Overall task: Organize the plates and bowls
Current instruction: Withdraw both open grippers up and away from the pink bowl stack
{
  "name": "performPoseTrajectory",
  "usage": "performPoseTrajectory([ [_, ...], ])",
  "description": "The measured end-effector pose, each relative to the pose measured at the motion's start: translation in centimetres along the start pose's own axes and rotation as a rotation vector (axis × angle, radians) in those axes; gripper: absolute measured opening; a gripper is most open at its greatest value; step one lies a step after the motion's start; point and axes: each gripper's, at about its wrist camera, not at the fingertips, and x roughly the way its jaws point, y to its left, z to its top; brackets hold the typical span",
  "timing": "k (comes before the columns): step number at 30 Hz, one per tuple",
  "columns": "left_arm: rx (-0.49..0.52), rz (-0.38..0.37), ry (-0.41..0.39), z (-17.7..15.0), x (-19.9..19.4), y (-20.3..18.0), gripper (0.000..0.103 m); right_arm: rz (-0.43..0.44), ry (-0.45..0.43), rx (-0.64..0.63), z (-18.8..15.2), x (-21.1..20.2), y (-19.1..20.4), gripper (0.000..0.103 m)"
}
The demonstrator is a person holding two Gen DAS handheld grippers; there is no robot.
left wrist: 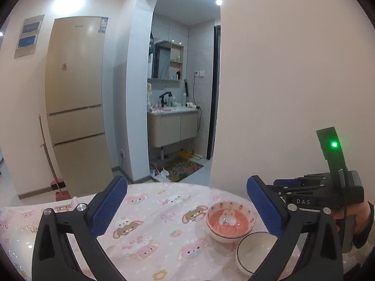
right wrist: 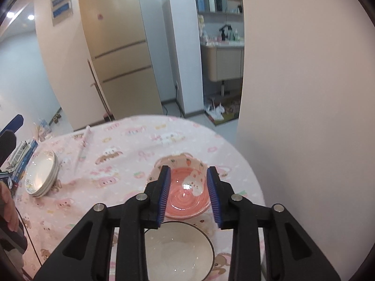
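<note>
Left tongs [left wrist: 185, 208] wide, empty. Right tongs [right wrist: 188, 195] narrowed, empty, above pink bowl [right wrist: 187, 192]. White bowl [right wrist: 178, 253] just behind it. Plates [right wrist: 42, 173] far left on bench [right wrist: 131, 154].

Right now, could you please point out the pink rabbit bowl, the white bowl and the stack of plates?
pink rabbit bowl [right wrist: 187, 195], right wrist view, inner base.
white bowl [right wrist: 173, 255], right wrist view, inside bottom.
stack of plates [right wrist: 41, 171], right wrist view, top plate's face.
</note>
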Motion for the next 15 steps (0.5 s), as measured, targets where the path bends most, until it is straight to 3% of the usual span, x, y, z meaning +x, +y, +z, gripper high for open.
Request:
performPoseTrajectory([
  [4,0.013,-0.012,-0.013,0.4,-1.3,-0.9,0.103,0.002,-0.060,-0.005,0.0,-2.7,0.4,0.044],
  [6,0.005,-0.023,-0.014,0.3,-1.7,-1.2,0.103,0.006,-0.095,0.014,-0.2,-3.9,0.3,0.058],
  [8,0.004,-0.029,-0.011,0.4,-1.9,-1.4,0.103,0.010,-0.134,0.035,-0.4,-4.9,0.2,0.083],
  [10,0.009,-0.034,-0.004,0.1,-2.1,-1.7,0.103,-0.005,-0.172,0.052,-0.8,-5.8,-0.1,0.099],
  [11,0.011,-0.034,0.004,-0.1,-2.2,-1.9,0.103,-0.022,-0.191,0.061,-1.1,-6.1,-0.3,0.103],
  [15,0.012,-0.040,0.047,-2.1,-2.4,-2.2,0.103,-0.063,-0.207,0.066,-2.2,-6.2,-0.9,0.103],
])
